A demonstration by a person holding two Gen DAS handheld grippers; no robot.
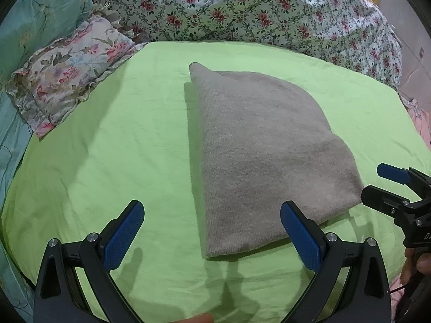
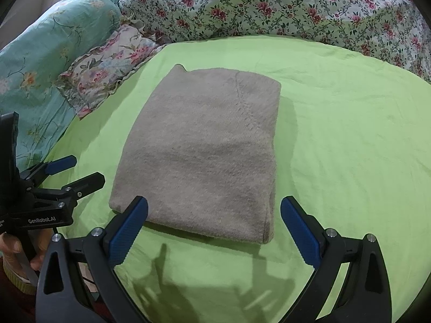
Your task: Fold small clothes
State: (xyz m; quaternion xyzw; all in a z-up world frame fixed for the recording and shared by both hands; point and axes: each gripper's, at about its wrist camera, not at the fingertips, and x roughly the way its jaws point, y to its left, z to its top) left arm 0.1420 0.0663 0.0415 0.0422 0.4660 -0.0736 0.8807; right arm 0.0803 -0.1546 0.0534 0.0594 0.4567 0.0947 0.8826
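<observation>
A grey knit garment (image 1: pixel 264 145) lies folded into a compact rectangle on the green sheet (image 1: pixel 121 140). It also shows in the right wrist view (image 2: pixel 204 150). My left gripper (image 1: pixel 212 212) is open and empty, held just above the sheet at the garment's near left corner. My right gripper (image 2: pixel 214 210) is open and empty, its jaws spread wide at the garment's near edge. The right gripper also shows at the right edge of the left wrist view (image 1: pixel 377 183), and the left gripper at the left edge of the right wrist view (image 2: pixel 80 169).
A floral quilt (image 1: pixel 256 13) is heaped along the far side of the sheet. A frilled floral pillow (image 1: pixel 70 70) and a teal pillow (image 1: pixel 35 18) lie at the far left. Bare green sheet (image 2: pixel 350 134) spreads around the garment.
</observation>
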